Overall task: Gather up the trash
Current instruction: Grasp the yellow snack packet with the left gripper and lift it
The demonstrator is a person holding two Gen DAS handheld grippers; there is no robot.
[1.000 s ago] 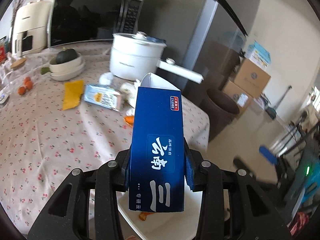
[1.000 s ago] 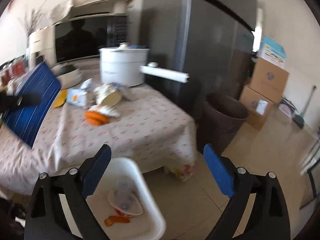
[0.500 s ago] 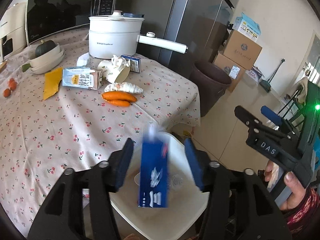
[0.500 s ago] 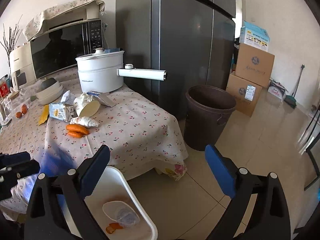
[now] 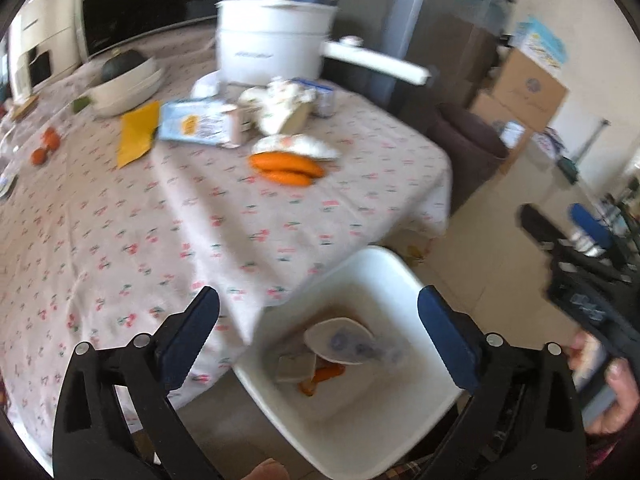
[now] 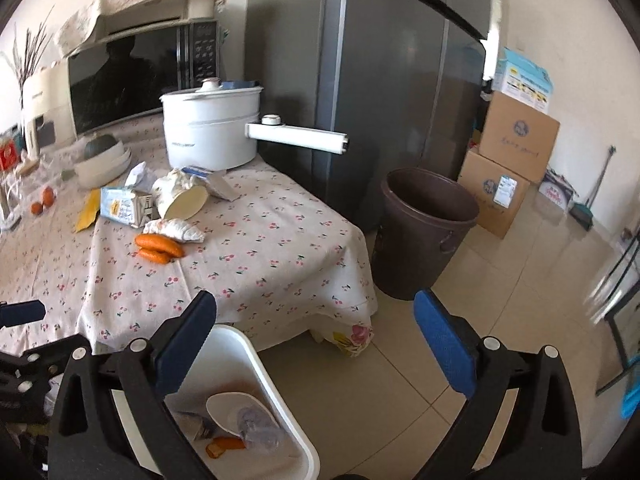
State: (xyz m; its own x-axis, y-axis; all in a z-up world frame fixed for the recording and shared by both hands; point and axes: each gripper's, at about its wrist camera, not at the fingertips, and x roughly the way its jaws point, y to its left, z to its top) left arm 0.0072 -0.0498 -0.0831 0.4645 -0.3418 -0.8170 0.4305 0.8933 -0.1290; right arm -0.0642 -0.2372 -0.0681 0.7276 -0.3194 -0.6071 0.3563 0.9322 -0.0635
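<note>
While left gripper (image 5: 318,320) jaws spread empty above white bin (image 5: 404,276), right gripper (image 6: 314,330) gaping, floor (image 6: 500,280) clear.

just below the black left gripper (image 5: 318,328) with its blue pads (image 5: 192,336) sits a white bin (image 5: 400,272) holding orange peel (image 5: 320,376). beyond it spreads a pale tablecloth (image 5: 160,220) dotted with small red cherries, bearing orange carrots (image 5: 286,166), a yellow packet (image 5: 136,134) and a white pot (image 5: 272,50). ahead of the black, blue-padded right gripper (image 6: 314,342) stand a dark brown bucket (image 6: 424,232) and a grey fridge (image 6: 384,80).
</note>
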